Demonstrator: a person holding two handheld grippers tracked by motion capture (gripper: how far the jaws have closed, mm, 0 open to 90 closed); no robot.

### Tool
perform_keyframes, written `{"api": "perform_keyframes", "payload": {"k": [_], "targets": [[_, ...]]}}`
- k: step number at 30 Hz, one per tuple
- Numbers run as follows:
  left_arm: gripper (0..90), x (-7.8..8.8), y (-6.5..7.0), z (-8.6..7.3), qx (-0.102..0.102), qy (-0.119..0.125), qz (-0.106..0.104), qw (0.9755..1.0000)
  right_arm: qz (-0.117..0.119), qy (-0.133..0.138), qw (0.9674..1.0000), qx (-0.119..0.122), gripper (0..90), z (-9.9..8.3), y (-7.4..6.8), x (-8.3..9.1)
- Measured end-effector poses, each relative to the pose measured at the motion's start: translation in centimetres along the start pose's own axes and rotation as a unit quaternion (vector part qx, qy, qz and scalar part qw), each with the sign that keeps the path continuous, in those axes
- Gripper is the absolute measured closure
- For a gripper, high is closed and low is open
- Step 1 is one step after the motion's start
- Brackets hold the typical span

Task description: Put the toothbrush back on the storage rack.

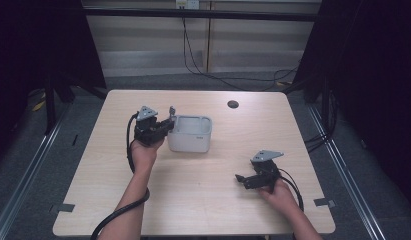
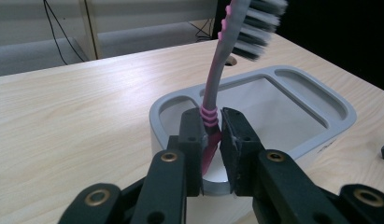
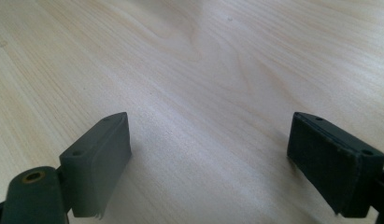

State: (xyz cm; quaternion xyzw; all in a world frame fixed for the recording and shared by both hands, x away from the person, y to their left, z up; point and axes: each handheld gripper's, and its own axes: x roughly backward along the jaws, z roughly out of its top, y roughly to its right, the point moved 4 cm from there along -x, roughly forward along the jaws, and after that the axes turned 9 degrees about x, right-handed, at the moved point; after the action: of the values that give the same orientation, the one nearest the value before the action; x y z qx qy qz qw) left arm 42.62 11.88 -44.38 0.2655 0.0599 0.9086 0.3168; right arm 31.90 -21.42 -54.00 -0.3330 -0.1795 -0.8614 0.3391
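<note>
One toothbrush (image 2: 213,93), clamped tight near its handle end by the left gripper (image 2: 212,140), stands over the grey holder's (image 2: 330,100) small end slot; tilted, it could catch the rim. Right gripper (image 3: 208,158) rests wide open, empty, on the table (image 3: 189,56).

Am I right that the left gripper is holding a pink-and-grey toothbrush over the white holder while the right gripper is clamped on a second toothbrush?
Not quite: the right gripper is open and holds nothing, as the right gripper view shows. The left gripper does hold the toothbrush over the white holder.
</note>
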Motion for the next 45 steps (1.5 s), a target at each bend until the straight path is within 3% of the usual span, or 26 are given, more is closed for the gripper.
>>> {"api": "perform_keyframes", "payload": {"k": [10,21,39,45], "targets": [[78.5,0.07,0.02,-0.02,-0.006,-0.002,0.004,1.0,0.0,0.0,1.0,0.0,12.9,0.0,0.0,0.0],[72.4,0.07,0.15,0.05,-0.016,-0.001,0.005,0.9999,0.0,0.0,1.0,0.0,12.9,0.0,0.0,0.0],[40.4,0.38,-0.15,0.63,-0.01,-0.005,0.029,0.9995,0.0,0.0,1.0,0.0,12.9,0.0,0.0,0.0],[35.1,0.51,-0.23,0.61,-0.014,-0.013,0.029,0.9994,0.0,0.0,1.0,0.0,12.9,0.0,0.0,0.0]]}}
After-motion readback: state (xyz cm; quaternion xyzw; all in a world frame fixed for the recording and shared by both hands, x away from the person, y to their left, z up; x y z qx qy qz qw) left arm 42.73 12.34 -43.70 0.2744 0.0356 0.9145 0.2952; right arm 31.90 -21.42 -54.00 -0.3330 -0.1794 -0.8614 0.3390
